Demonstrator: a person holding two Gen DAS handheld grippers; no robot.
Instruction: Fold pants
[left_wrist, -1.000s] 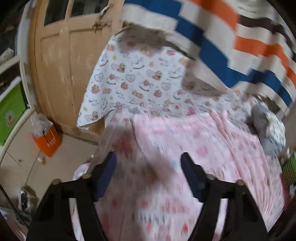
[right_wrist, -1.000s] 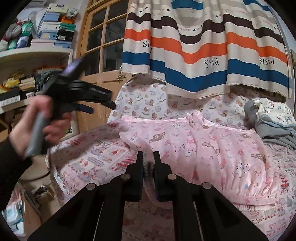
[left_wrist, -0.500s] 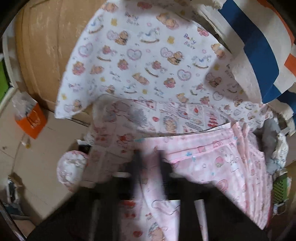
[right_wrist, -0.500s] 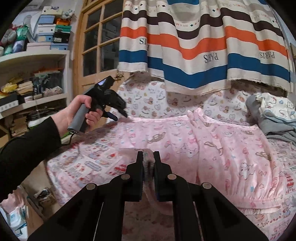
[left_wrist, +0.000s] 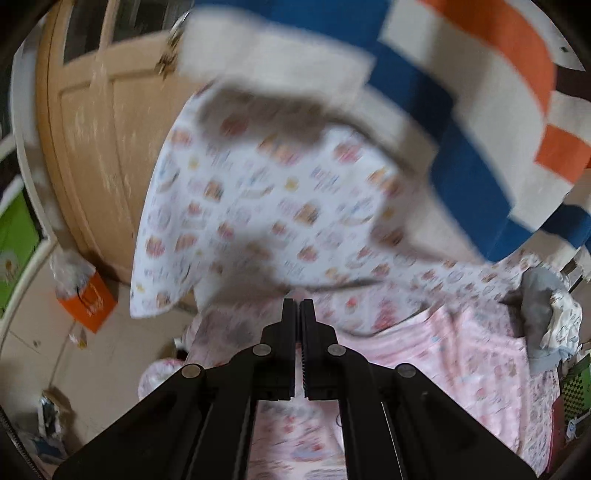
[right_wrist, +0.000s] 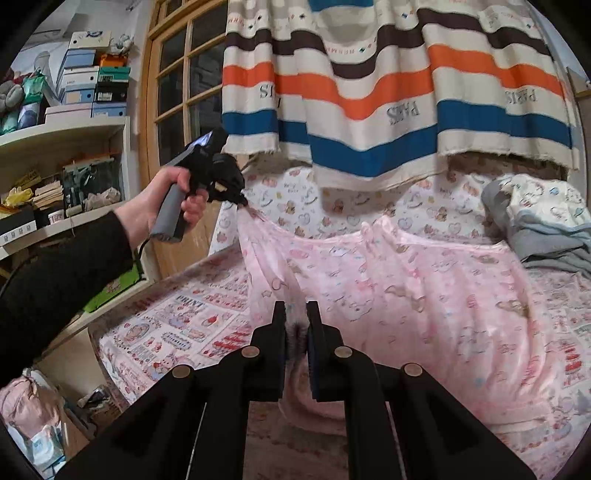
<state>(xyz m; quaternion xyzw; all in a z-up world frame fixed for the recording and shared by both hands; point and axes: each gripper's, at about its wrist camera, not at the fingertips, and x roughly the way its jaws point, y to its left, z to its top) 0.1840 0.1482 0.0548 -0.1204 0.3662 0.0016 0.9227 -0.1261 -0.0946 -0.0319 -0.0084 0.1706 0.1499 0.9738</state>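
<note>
Two grippers hold the pink pants (right_wrist: 388, 288), which lie spread across the patterned bedsheet (right_wrist: 177, 325) in the middle of the right wrist view. The right gripper (right_wrist: 295, 314), at the lower centre of that frame, has its jaws closed on a bunched edge of the pink fabric. The left gripper (right_wrist: 242, 201), held by a hand (right_wrist: 162, 210) in a dark sleeve at centre left, pinches a corner of the pants and holds it raised above the bed, so the cloth hangs down from its tip. In the blurred left wrist view its jaws (left_wrist: 298, 314) stand pressed together, with pink fabric beyond them at lower right. A striped cloth (right_wrist: 388, 92) hangs across the top of the frame, and grey clothes (right_wrist: 539, 229) sit at the right edge.
</note>
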